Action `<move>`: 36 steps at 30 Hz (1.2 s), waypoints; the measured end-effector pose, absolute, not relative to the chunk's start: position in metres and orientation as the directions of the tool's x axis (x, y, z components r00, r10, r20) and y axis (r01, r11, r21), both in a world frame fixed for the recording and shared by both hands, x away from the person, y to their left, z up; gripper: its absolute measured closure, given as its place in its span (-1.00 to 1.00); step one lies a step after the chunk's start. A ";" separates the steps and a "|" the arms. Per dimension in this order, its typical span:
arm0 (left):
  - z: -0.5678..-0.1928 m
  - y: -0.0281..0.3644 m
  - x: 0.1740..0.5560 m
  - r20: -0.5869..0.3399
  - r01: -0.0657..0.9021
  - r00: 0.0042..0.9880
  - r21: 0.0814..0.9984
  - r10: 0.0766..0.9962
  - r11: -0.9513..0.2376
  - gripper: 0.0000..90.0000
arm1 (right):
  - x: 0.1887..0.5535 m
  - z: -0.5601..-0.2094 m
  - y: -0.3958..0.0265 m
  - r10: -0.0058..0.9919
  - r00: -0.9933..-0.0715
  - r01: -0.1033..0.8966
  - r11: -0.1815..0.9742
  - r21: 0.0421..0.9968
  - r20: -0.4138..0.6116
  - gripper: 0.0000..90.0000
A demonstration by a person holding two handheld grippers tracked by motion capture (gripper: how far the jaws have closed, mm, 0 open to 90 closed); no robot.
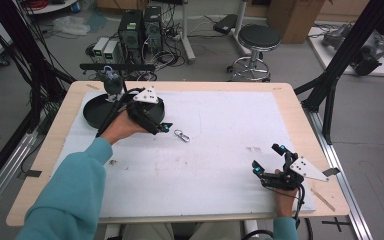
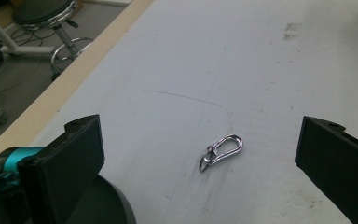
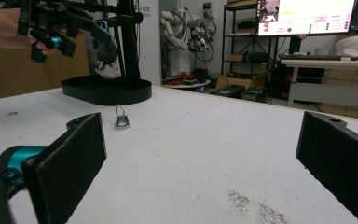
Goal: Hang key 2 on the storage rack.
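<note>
Lying flat on the white mat (image 1: 220, 150), the metal clip (image 1: 182, 135) sits just beyond the left gripper (image 1: 164, 127), long axis slanting across its spread, empty jaws. The right gripper (image 1: 269, 159), also open and empty, rests well apart; the left is nearer.

Your counter (image 1: 55, 150) is a pale wooden top, almost wholly covered by a white mat (image 1: 220, 150) marked with faint scuffs. On that mat you have a black oval tray (image 1: 92, 112) at the far left and a small metal snap hook (image 1: 182, 135) lying just beside it, apart from it.
</note>
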State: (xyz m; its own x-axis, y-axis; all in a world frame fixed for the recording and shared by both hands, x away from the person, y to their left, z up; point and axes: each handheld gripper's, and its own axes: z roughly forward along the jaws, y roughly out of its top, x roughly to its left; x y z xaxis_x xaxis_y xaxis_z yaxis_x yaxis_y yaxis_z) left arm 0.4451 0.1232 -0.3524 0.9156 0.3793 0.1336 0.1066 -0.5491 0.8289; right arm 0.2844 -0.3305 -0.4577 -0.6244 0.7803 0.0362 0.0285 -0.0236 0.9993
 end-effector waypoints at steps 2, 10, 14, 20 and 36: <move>-0.354 0.118 0.449 0.129 0.106 0.922 0.821 0.364 -0.560 -0.96 | 0.285 -0.458 -0.331 0.781 -0.624 0.025 -0.021 0.999 0.032 -0.98; -0.358 0.103 0.459 0.110 0.091 0.944 0.817 0.310 -0.569 -0.96 | 0.284 -0.458 -0.331 0.780 -0.624 0.030 -0.024 0.999 0.038 -0.98; -0.365 0.099 0.462 0.100 0.096 0.951 0.806 0.294 -0.584 -0.96 | 0.284 -0.458 -0.331 0.781 -0.623 0.033 -0.024 0.999 0.039 -0.98; -0.374 0.098 0.467 0.083 0.120 0.951 0.788 0.296 -0.604 -0.96 | 0.285 -0.458 -0.331 0.782 -0.623 0.029 -0.021 0.999 0.035 -0.98; -0.397 0.090 0.476 0.066 0.151 0.955 0.729 0.288 -0.668 -0.96 | 0.284 -0.458 -0.331 0.781 -0.623 0.030 -0.023 0.999 0.037 -0.98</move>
State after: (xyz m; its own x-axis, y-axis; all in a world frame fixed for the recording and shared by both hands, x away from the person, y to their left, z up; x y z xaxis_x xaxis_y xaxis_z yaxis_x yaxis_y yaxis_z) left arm 0.4760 0.0900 -0.3969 0.9552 0.2884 0.0661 0.1512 -0.6680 0.7286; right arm 0.2844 -0.3309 -0.4578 -0.6232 0.7812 0.0370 0.0304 -0.0231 0.9993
